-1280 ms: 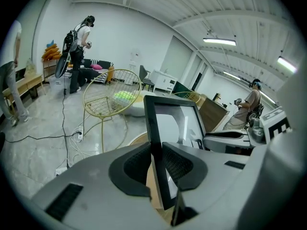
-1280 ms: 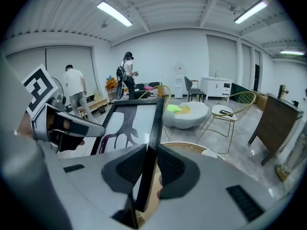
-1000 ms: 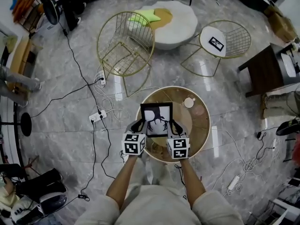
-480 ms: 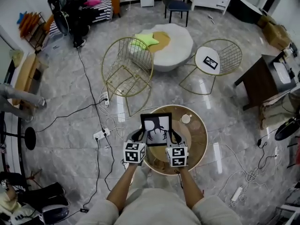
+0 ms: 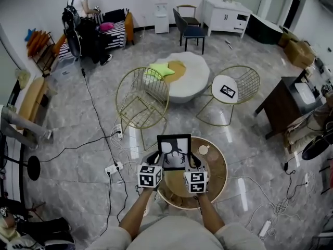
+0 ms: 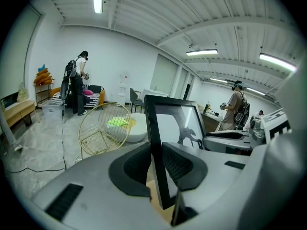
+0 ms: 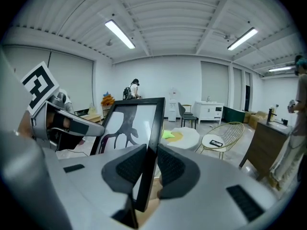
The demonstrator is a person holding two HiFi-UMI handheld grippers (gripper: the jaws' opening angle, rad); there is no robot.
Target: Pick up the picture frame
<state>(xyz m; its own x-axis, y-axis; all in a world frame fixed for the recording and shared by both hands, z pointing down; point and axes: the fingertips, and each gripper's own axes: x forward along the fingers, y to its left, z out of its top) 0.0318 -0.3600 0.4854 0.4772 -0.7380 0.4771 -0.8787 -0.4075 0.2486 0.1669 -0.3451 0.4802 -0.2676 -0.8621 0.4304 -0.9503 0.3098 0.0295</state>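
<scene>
Left gripper (image 6: 156,166): my jaws were pinched on the left side edge of the picture frame (image 6: 173,128), ribbed pads flat against front and back of the black moulding. Right gripper (image 7: 146,167): same hold on the frame's right side edge, pads pressed on either face.

From the head view, the left gripper (image 5: 155,157) and the right gripper (image 5: 191,158) flanked the picture frame (image 5: 174,151), marker cubes toward me, both forearms reaching forward. The frame stood nearly upright between them, its face toward me: black border, white sheet, dark branching figure.

The frame was over the near-left part of the round table (image 5: 217,178), which has a wood-coloured top and a gold rim. In the gripper views its lower corners showed with the tan top beneath them; I could not tell how far clear.

A small white cup (image 5: 203,149) sat on the table just right of the frame.

Beyond: a gold wire chair (image 5: 141,99), a second wire chair (image 5: 229,91) with a white seat pad, and a white ottoman (image 5: 184,78). A power strip (image 5: 113,167) and cables lay on the marble floor to the left.
</scene>
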